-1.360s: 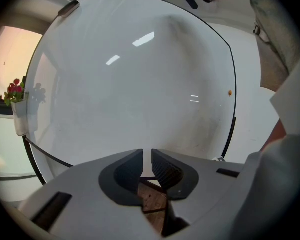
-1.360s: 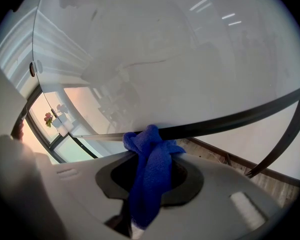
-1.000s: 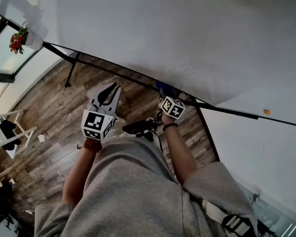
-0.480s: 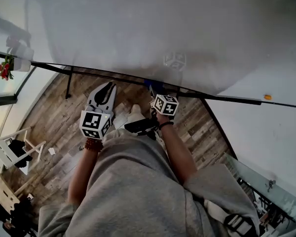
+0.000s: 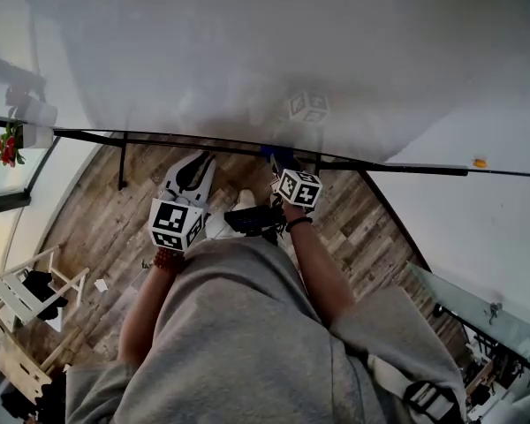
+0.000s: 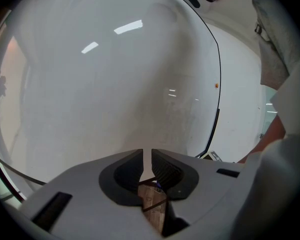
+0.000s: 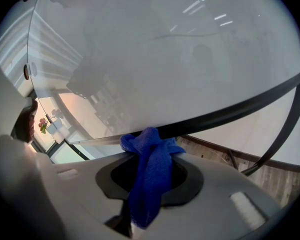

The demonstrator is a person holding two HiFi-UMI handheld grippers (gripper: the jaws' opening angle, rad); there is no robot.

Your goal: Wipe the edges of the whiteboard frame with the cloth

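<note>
**A:** Left gripper (image 6: 146, 156)?
**B:** Idle. Fingers pressed nearly together, nothing in them. It hangs over the wood floor (image 5: 97, 210), below the board.
**A:** Right gripper (image 7: 151, 156)?
**B:** Fingers pinching the blue cloth (image 7: 149, 184), with the wad touching the black bottom rail of the whiteboard frame (image 7: 230, 115). I'd press the wad onto the rail and drag it steadily so it wraps the edge, not the panel.
**A:** Obstacles?
**B:** Flower pot (image 5: 9, 140) far left, well clear. The stand leg (image 5: 122, 162) meets the rail left of the grippers. Small orange dot (image 5: 481, 162) just beside the rail, far right.
</note>
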